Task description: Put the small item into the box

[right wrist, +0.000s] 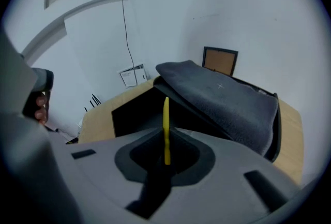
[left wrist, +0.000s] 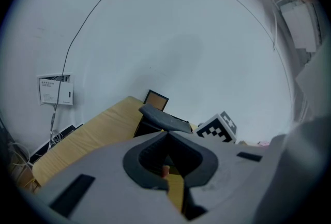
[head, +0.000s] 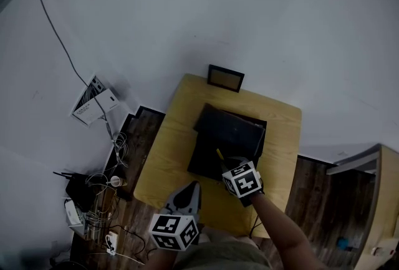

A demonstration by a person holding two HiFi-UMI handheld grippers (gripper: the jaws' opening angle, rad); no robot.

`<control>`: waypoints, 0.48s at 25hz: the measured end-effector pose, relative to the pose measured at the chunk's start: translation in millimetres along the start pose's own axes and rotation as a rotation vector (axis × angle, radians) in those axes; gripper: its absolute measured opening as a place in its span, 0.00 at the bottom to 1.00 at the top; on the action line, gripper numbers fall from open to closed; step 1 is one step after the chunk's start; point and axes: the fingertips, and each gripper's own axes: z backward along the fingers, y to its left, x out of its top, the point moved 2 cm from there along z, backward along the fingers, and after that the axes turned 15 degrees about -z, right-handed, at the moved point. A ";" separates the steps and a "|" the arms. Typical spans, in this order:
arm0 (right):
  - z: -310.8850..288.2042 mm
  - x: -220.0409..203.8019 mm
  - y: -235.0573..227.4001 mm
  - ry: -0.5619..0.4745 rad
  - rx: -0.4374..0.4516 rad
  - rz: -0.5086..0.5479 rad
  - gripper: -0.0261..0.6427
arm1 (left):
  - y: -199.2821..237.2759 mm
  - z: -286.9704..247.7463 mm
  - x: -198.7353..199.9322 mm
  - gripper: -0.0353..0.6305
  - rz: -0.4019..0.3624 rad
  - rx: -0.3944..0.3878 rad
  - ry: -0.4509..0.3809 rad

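Just ahead of and below the right hand-held gripper (right wrist: 166, 132) gapes the black rectangular box (right wrist: 137, 112) on the pale wooden counter (head: 168, 150), its grey padded lid (right wrist: 222, 99) askew to the right. This gripper's jaws, nearly together, pinch a thin yellow stick (right wrist: 166, 117). The step in hand looks like delivery: next, carry the stick over the opening and release it. The left hand-held gripper (left wrist: 166, 134) is closed and empty.

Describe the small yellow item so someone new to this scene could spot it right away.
On the light wooden table sits a black box. Over its near edge, the right gripper pinches a thin yellow strip, the only bright sliver against all that black.
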 end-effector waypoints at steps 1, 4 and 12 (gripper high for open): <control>-5.2 -2.4 -0.8 0.023 -0.005 0.003 0.09 | 0.7 -0.6 -0.1 0.06 0.001 0.001 0.001; -20.2 -8.0 -2.9 0.081 -0.013 0.010 0.09 | 1.6 -3.1 1.4 0.06 0.000 0.002 0.002; -40.1 -20.1 -7.6 0.155 -0.044 0.006 0.09 | 4.9 -3.9 -0.7 0.06 0.002 -0.001 0.007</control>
